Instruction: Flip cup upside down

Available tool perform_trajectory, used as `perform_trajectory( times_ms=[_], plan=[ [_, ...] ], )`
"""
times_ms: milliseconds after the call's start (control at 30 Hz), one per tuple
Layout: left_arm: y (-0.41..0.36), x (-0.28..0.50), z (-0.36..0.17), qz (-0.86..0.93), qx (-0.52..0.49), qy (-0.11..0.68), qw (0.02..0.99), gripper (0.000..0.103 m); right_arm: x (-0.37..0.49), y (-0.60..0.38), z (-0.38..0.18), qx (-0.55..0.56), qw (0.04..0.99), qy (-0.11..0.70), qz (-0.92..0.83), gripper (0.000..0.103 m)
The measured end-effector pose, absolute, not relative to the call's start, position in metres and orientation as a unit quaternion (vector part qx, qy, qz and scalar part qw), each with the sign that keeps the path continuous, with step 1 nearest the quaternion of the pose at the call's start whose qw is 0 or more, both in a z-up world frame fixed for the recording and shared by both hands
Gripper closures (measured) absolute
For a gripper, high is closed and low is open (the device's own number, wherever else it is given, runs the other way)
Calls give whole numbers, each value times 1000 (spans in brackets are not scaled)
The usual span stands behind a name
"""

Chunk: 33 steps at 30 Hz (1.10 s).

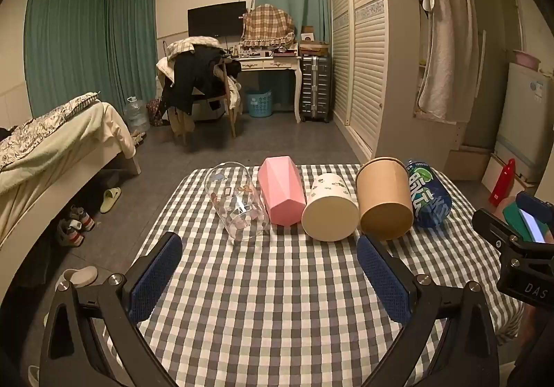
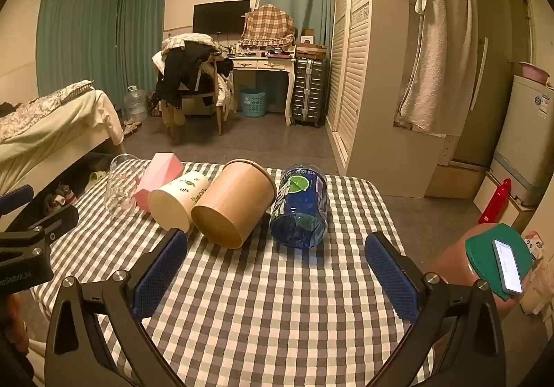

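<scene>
- Checked cloth (image 1: 277, 300) covers the table; five cups lie on their sides in a row across its far half, none upright or inverted yet.
- Row, left to right in the left wrist view: glass cup (image 1: 237, 201), pink cup (image 1: 281, 193), white cup (image 1: 330, 207), brown cup (image 1: 384, 198), blue cup (image 1: 429, 195). Neighbours lie touching or just beside one another.
- Left gripper (image 1: 269, 271): jaws spread wide, nothing between them, short of the row and roughly facing the pink and white cups.
- Right gripper (image 2: 276, 267): likewise spread and empty, facing the brown cup (image 2: 235, 203) and blue cup (image 2: 300, 207).
- Handling, judged: the glass cup looks rigid, slick and breakable, so a firm hold across mid-body is advised. Brown and white cups appear to be light paper or thin plastic and may crush under hard squeezing; grip near the stiffer rim or base. The blue cup looks like thin, flexible clear plastic.
- Any cup may roll when nudged, and close spacing leaves little finger room between bodies.
- Hard to make out: which ends face the cameras, open mouth or base, on the white and pink cups. The task does not say which cup is meant.
- Cut off: table's near edge behind gripper frames; the glass cup (image 2: 123, 184) sits near the cloth's left edge in the right wrist view.
</scene>
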<state>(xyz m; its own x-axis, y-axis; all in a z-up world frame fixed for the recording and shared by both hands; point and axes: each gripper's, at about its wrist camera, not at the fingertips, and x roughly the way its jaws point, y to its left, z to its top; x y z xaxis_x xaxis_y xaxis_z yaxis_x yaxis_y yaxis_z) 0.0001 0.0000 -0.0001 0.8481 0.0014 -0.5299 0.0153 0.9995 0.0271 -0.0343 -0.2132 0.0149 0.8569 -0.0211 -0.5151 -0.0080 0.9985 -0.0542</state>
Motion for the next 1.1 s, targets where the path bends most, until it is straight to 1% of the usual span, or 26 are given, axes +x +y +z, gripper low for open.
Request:
perform_trajectory(
  times_ms=[1100],
  plan=[
    [1, -1, -3, -5, 16, 281, 959, 0, -38, -210, 14, -27, 962, 271, -1, 0]
  ],
)
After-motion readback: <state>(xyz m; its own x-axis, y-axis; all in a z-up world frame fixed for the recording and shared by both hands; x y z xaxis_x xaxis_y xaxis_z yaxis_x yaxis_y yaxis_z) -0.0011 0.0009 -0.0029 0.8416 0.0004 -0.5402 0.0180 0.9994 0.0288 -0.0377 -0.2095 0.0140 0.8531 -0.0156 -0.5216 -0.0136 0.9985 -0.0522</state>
